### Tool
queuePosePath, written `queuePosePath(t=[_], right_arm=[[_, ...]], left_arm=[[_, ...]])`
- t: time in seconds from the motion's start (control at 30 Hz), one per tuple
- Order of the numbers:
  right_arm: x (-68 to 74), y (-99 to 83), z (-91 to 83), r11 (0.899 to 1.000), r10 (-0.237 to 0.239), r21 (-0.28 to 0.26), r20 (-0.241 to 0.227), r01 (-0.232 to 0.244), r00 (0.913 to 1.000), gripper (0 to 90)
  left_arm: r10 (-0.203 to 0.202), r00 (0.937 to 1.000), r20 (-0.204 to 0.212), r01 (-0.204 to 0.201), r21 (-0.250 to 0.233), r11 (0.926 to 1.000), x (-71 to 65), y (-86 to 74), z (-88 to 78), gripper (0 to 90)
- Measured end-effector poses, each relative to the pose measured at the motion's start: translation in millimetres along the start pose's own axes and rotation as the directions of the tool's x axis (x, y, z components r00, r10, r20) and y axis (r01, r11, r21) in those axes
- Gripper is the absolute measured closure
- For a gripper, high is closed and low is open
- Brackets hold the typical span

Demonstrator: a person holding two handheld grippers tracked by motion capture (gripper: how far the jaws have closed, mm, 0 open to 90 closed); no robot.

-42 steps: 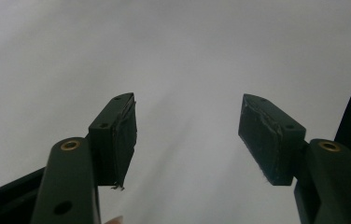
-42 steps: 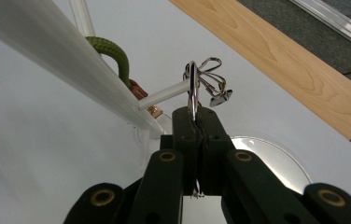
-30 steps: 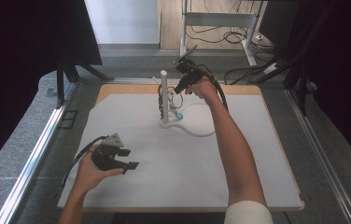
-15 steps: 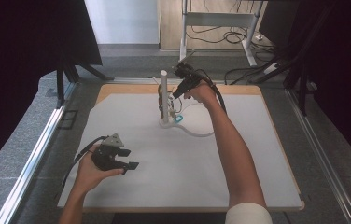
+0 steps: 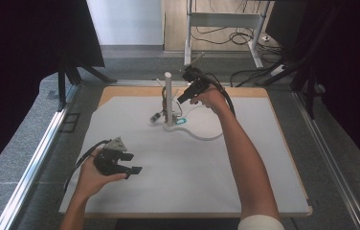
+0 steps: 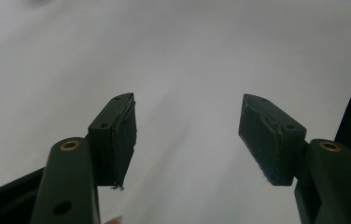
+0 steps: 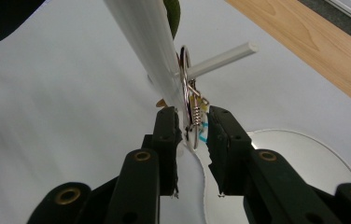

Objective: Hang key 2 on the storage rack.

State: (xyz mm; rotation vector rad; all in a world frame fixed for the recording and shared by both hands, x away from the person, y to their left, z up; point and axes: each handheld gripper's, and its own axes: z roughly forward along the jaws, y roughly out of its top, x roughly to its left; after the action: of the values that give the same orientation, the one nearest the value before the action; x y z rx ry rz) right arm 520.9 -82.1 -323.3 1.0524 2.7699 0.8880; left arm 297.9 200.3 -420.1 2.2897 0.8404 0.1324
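A white stand (image 5: 168, 96) with an upright pole (image 7: 150, 42) and a side peg (image 7: 225, 58) stands at the far middle of the white mat. A metal key ring with a small spring (image 7: 190, 100) hangs on that peg. My right gripper (image 7: 193, 114) reaches in beside the pole (image 5: 182, 98). Its jaws have just been opening and now stand slightly apart, with the ring between them and the pads not pressing on it. My left gripper (image 5: 132, 163) rests in a hand at the near left, open (image 6: 187, 130) and holding nothing.
A clear round base disc (image 7: 281, 158) lies under the stand. A turquoise piece (image 5: 182, 121) lies by its foot and a small metal item (image 5: 156, 117) hangs on the pole's left side. The mat sits on a wooden board (image 5: 245, 91), with cables and a table frame beyond.
My right hand has drawn back a little to the right from the pole. The left hand and its gripper have kept still.
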Motion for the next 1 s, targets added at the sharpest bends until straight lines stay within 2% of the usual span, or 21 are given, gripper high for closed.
queuePosePath(t=[0.13, 0.3, 0.57, 0.73, 0.83, 0.87, 1.0], right_arm=[[0.1, -9.0, -8.4, 1.000, 0.002, -0.018, 0.020, -0.001, 0.9998, 63.8], [0.6, -27.3, -18.9, 0.998, 0.003, -0.060, 0.013, -0.002, 0.9999, 56.0], [0.8, -61.5, -35.1, 0.991, 0.007, -0.133, 0.022, -0.004, 0.9997, 50.5], [3.4, -89.4, -44.2, 0.985, 0.015, -0.173, 0.023, -0.010, 0.9996, 49.8], [5.8, -110.7, -49.6, 0.978, 0.012, -0.209, 0.041, -0.003, 0.9991, 49.9], [6.2, -117.8, -51.3, 0.975, 0.011, -0.222, 0.034, -0.003, 0.9994, 49.9], [9.1, -145.0, -54.3, 0.971, 0.006, -0.241, 0.035, 0.003, 0.9994, 49.8]], left_arm=[[-0.002, 1.0000, -0.004, 0.002, 0.001, 1.0000, 0.6, 0.1, -0.6, 37.5], [0.000, 1.0000, -0.005, 0.000, 0.000, 1.0000, 1.1, 0.0, -1.4, 37.5], [-0.003, 1.0000, -0.008, 0.003, 0.001, 1.0000, -0.7, -0.8, -1.3, 37.4], [0.000, 1.0000, -0.010, 0.000, 0.007, 1.0000, -0.8, -1.0, -0.5, 37.4], [-0.001, 0.9999, -0.011, 0.001, 0.009, 1.0000, -1.3, -1.1, -0.2, 37.4], [-0.002, 0.9999, -0.011, 0.002, 0.007, 1.0000, -1.4, -1.2, 0.1, 37.4], [-0.001, 0.9999, -0.011, 0.001, 0.007, 1.0000, -1.7, -1.5, 0.7, 37.3]])
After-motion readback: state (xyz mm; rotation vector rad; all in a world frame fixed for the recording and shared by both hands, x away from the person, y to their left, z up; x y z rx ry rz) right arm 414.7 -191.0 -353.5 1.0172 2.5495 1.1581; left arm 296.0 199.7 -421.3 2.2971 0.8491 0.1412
